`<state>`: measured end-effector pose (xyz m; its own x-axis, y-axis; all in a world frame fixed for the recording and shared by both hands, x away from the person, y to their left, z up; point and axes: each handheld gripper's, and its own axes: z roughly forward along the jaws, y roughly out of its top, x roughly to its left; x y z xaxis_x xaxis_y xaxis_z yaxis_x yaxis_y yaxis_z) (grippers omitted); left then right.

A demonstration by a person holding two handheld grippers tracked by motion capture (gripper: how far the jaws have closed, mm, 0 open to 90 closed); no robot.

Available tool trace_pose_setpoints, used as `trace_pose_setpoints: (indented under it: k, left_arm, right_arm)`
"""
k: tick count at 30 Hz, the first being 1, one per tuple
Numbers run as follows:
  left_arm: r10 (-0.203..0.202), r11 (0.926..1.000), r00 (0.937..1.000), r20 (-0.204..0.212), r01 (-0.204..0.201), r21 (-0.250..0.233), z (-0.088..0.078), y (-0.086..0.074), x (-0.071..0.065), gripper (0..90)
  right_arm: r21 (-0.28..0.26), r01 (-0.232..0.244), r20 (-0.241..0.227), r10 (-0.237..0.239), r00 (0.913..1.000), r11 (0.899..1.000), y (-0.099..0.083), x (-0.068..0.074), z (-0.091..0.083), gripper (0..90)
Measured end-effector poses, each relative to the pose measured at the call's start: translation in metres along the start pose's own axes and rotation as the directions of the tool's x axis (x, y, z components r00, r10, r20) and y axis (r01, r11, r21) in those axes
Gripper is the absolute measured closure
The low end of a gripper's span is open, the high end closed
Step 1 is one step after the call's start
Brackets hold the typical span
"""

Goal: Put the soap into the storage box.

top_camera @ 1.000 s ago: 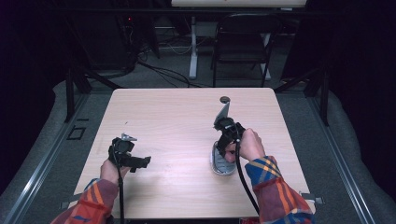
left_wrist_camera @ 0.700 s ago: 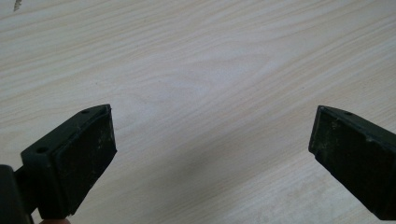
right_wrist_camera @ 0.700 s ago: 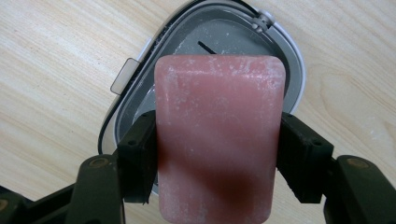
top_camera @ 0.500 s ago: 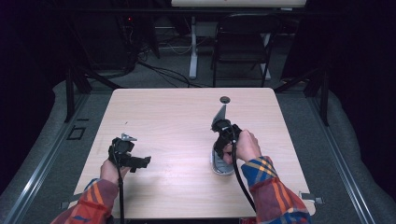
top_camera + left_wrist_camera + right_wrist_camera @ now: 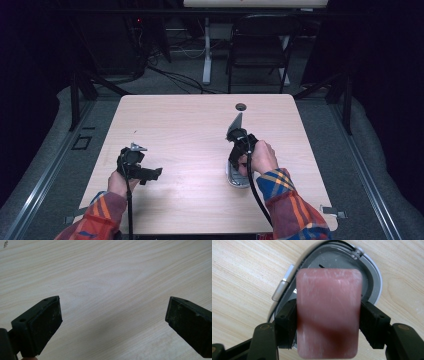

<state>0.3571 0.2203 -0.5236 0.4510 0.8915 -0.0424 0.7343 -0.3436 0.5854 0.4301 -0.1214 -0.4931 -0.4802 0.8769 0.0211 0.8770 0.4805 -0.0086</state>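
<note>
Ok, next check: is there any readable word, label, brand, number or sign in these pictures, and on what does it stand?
None can be read.
Pink rounded rectangular block, clamped in the right gripper: scuffed, no print.
Grey oval metal case under it: a small dark mark beside the block, too small and partly hidden to read.
Pale wood-grain table: bare grain.
Black pads of the open left gripper: no marking.

Pink bar (image 5: 329, 312) hides most of grey dish (image 5: 374, 282); bar's lower edge blurred.
</note>
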Motion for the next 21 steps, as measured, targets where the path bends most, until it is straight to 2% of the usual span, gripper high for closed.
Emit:
trace_pose_setpoints:
  k: [4, 6, 7, 9, 10, 11, 13, 15, 16, 19, 20, 21]
  left_arm:
    - [0.0, 1.0, 1.0, -0.001, 0.0, 0.001, 0.0, 0.0, 0.0, 0.6]
    - [0.006, 1.0, 1.0, 0.001, -0.006, 0.002, 0.0, 0.0, 0.0, 0.7]
    - [0.006, 1.0, 1.0, 0.001, -0.006, 0.002, 0.0, 0.0, 0.0, 0.6]
    - [0.001, 1.0, 1.0, -0.001, -0.001, 0.002, 0.0, 0.0, 0.0, 0.7]
    - [0.001, 1.0, 1.0, 0.0, -0.001, 0.002, 0.0, 0.0, 0.0, 0.7]
    - [0.001, 1.0, 1.0, -0.001, -0.001, 0.002, 0.0, 0.0, 0.0, 0.7]
    - [0.001, 1.0, 1.0, 0.0, -0.001, 0.003, 0.0, 0.0, 0.0, 0.7]
    - [0.004, 1.0, 1.0, -0.002, -0.004, -0.001, -0.001, 0.0, -0.001, 0.7]
    - [0.003, 1.0, 1.0, -0.002, -0.003, -0.004, -0.001, 0.0, -0.001, 0.7]
    - [0.005, 1.0, 1.0, -0.003, -0.005, 0.0, -0.001, 0.0, -0.001, 0.7]
    - [0.005, 1.0, 1.0, -0.001, -0.005, 0.002, 0.0, 0.0, -0.001, 0.7]
    - [0.005, 1.0, 1.0, -0.001, -0.005, 0.002, 0.0, 0.0, -0.001, 0.7]
  right_arm:
    - [0.01, -0.007, 0.003, 0.007, 1.0, 1.0, 0.0, 0.0, 0.0, 36.5]
    - [0.023, 0.006, 0.003, -0.006, 1.0, 1.0, 0.0, -0.002, -0.002, 36.8]
    - [-0.002, -0.01, -0.009, 0.01, 0.9999, 1.0, -0.002, -0.002, -0.001, 37.1]
    - [0.007, 0.0, -0.018, 0.0, 0.9998, 1.0, -0.004, -0.005, -0.005, 36.8]
    - [-0.016, -0.014, -0.033, 0.014, 0.9994, 1.0, -0.005, -0.004, -0.005, 36.8]
    - [-0.006, 0.005, -0.038, -0.005, 0.9993, 1.0, -0.006, -0.006, -0.007, 36.9]
    - [-0.033, -0.008, -0.066, 0.006, 0.9978, 0.999, -0.009, -0.005, -0.007, 37.4]
    - [-0.019, 0.007, -0.07, -0.009, 0.9975, 1.0, -0.01, -0.006, -0.009, 38.8]
    - [-0.042, 0.011, -0.085, -0.014, 0.9963, 0.999, -0.013, -0.007, -0.012, 39.7]
    - [-0.059, 0.012, -0.08, -0.017, 0.9966, 0.998, -0.015, -0.009, -0.015, 39.5]
    - [-0.089, 0.018, -0.083, -0.026, 0.9962, 0.996, -0.019, -0.014, -0.021, 38.7]
    - [-0.089, 0.018, -0.083, -0.026, 0.9962, 0.996, -0.019, -0.014, -0.021, 38.7]
